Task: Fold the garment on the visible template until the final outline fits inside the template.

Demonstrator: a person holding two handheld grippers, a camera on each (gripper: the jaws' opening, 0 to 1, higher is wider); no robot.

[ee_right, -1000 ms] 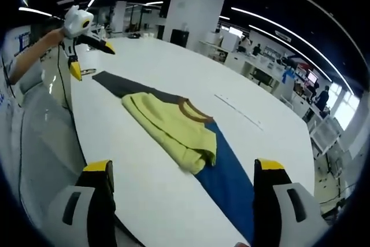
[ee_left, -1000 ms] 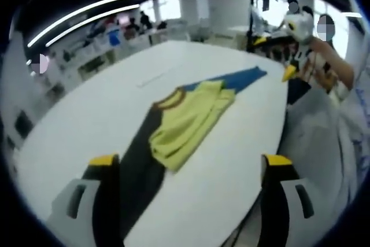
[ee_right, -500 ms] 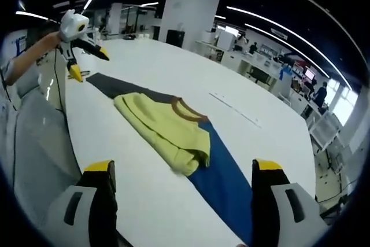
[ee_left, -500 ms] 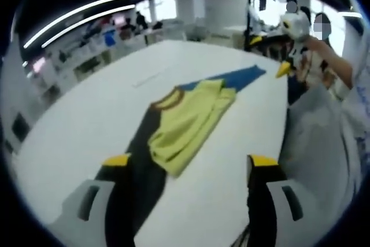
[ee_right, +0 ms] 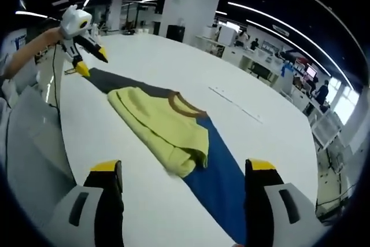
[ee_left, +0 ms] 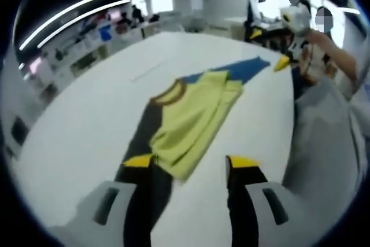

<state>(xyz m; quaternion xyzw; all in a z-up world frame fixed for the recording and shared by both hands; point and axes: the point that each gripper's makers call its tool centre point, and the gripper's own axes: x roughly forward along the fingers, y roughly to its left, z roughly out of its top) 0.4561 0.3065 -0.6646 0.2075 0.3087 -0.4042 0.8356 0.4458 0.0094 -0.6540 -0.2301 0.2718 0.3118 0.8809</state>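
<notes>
Left gripper view: the left gripper (ee_left: 189,160) has moved in closer w/ its fingers less wide apart than a sec ago, but still open and holding nothing. They sit right by the near end of the yellow shirt (ee_left: 193,120). The shirt lies folded on the white desk (ee_left: 87,114), on top of a long strip, dark (ee_left: 141,143) at one end and blue (ee_left: 240,69) at the other. Right gripper view: the right gripper (ee_right: 182,166) is open too, a bit narrower than before, above the desk near the shirt's other end. Looks like both are getting ready to grab for one more fold.
</notes>
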